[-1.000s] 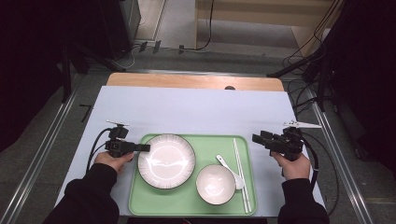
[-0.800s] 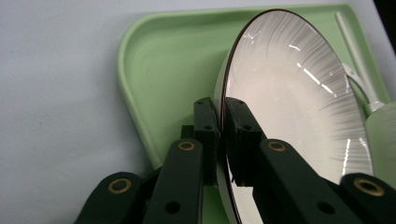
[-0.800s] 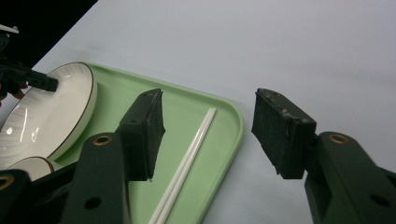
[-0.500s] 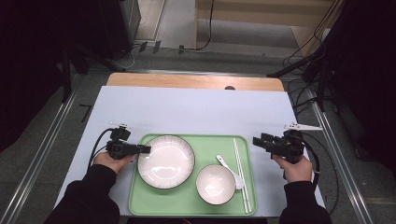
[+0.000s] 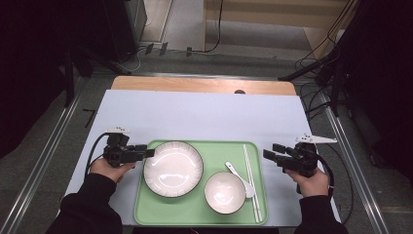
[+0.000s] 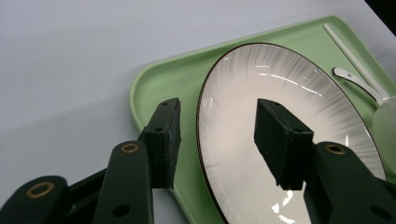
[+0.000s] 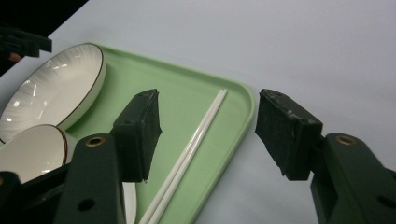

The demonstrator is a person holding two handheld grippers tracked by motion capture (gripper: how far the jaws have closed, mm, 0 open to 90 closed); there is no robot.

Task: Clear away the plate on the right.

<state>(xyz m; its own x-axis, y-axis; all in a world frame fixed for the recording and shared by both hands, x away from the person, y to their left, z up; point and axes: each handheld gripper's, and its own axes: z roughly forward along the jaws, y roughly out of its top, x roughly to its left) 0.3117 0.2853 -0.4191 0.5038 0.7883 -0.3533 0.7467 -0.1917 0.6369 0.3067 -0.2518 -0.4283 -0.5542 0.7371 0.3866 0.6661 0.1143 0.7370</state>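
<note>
— What's cut off or covered?
— Plate point(image 6: 289, 154): lower part runs off the bottom edge of the left gripper view, partly behind the jaws. Bowl point(image 7: 28, 154) in the right gripper view: cropped at the left edge. Spoon point(image 7: 128, 205): mostly hidden behind a jaw.
— And the chopsticks point(image 7: 191, 149)?
— Their near ends leave the frame.

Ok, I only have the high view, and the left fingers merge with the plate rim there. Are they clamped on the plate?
Observer: No. In the left gripper view the left gripper has just been opening. The plate has its rim between the fingers, with no pad pressing it.
Operator: And the right one?
Observer: The right gripper has also just been opening. Its view shows a corner of the green tray and the chopsticks ahead of its open fingers, nothing gripped.
</note>
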